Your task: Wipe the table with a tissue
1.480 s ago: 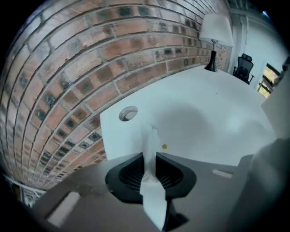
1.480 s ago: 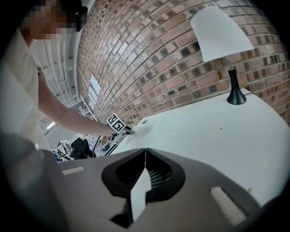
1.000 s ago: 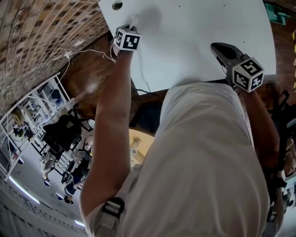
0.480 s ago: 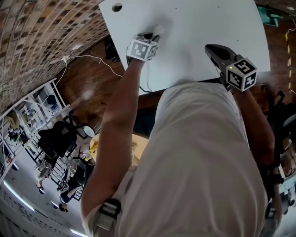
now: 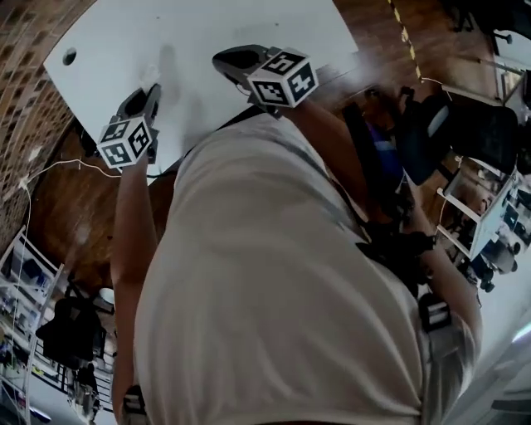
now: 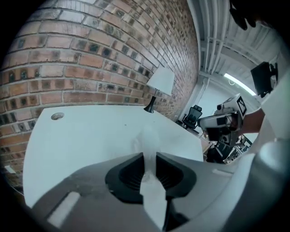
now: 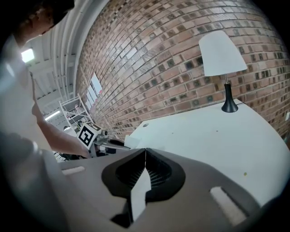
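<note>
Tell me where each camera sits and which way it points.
Head view: on the person's head, looking down past torso, left forearm and right forearm onto the table, left gripper and right gripper.
Left gripper view: on the left gripper, looking along its jaws, shut on a tissue, across the table to a brick wall; the right forearm shows.
Right gripper view: on the right gripper, looking past its closed jaws toward a table lamp; the left forearm shows.
Shared: both gripper views show table, lamp and opposite gripper.

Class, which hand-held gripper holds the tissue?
The left hand-held gripper: a tissue is pinched between its jaws; the right hand-held gripper is shut, empty.
</note>
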